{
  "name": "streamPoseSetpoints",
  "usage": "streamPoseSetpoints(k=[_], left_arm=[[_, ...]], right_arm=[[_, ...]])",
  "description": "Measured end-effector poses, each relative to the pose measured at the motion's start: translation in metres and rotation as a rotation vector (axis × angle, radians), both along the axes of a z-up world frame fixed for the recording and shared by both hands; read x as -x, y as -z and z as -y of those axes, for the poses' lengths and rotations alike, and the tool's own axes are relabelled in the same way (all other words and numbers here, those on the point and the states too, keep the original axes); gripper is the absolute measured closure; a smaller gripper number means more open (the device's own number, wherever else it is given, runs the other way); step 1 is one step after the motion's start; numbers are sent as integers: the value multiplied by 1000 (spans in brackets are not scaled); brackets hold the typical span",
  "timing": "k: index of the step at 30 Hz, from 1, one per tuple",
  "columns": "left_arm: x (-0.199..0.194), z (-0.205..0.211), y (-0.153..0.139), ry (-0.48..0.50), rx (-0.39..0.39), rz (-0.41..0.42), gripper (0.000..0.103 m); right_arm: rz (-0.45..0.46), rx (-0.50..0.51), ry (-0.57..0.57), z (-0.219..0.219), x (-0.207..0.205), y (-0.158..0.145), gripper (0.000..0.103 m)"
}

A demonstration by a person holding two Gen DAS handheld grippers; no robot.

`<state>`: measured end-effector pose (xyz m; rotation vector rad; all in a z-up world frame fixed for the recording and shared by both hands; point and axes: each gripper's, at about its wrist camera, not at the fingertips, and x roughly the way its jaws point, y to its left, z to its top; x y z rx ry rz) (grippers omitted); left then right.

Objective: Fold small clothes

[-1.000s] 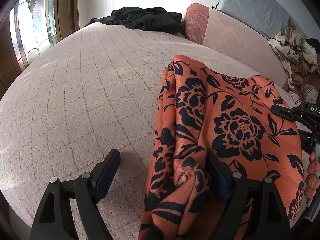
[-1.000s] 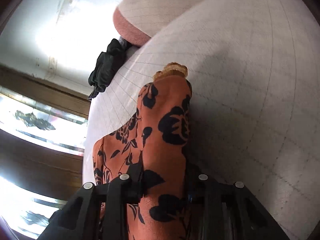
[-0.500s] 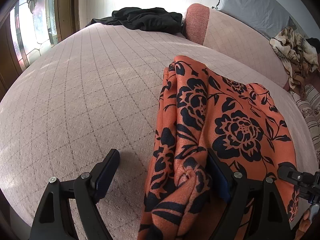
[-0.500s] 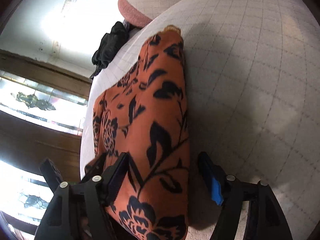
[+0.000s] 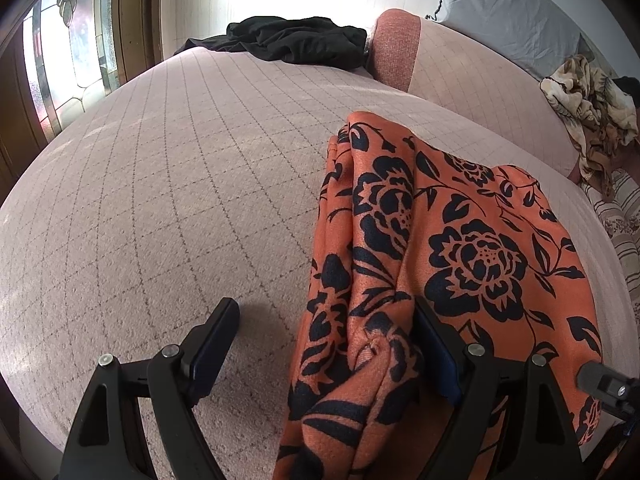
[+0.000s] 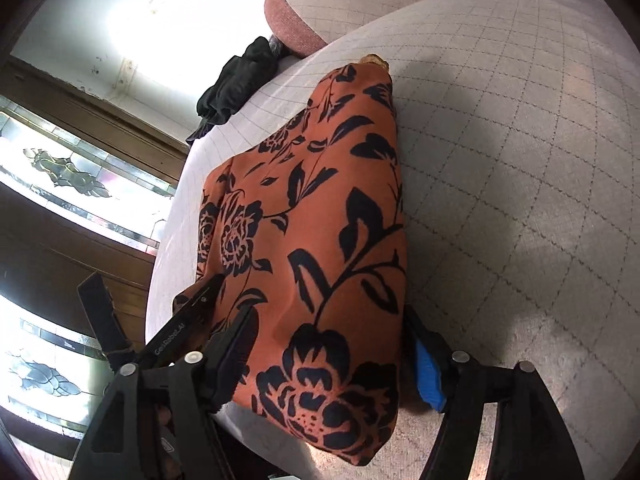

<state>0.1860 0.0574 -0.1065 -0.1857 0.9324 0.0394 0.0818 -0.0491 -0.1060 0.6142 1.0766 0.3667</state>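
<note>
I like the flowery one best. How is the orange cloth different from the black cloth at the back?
The orange cloth has black flowers printed on it; the black cloth is plain. The orange cloth lies close, between the tongs; the black cloth sits far off at the bed's back edge. The orange cloth is laid fairly flat and folded over; the black cloth is a crumpled heap. Both rest on the same bed.

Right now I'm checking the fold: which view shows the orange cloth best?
The right wrist view: the orange cloth lies nearly whole on the bed. The left wrist view shows it bunched up close, its near end cut off.
</note>
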Motion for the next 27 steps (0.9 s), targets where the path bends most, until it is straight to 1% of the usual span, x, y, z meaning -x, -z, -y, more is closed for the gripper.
streamPoseSetpoints(k=[1, 2, 3, 4, 6, 8, 16, 17, 19, 21, 24, 26, 27], left_arm=[[0, 0, 0, 3, 1, -2, 17], [0, 0, 0, 4, -1, 0, 17], [0, 0, 0, 4, -4, 0, 17], [0, -1, 0, 4, -4, 1, 17], [0, -1, 0, 3, -3, 0, 17], [0, 0, 0, 8, -8, 2, 17], [0, 1, -1, 14, -11, 4, 17], [0, 1, -1, 14, -12, 4, 17], [0, 1, -1, 15, -12, 4, 17], [0, 0, -1, 18, -13, 5, 17], [1, -1, -1, 22, -14, 5, 17], [0, -3, -2, 25, -13, 4, 17], [0, -3, -2, 25, -13, 3, 17]], right_arm=[[-22, 60, -25, -7, -1, 5, 30], [-28, 138, -61, -16, -1, 9, 38], [4, 194, -84, -22, 2, 5, 45], [14, 228, -96, -26, 3, 0, 49], [20, 267, -98, -31, 4, -6, 51], [32, 296, -100, -33, 5, -7, 52], [43, 310, -83, -33, 6, -5, 51], [40, 304, -79, -32, 6, -5, 49], [37, 300, -75, -33, 6, -2, 40], [30, 292, -84, -32, 7, 0, 33], [38, 288, -105, -27, 11, -3, 32], [50, 299, -79, -19, 15, -13, 32], [72, 311, -59, -16, 16, -21, 32]])
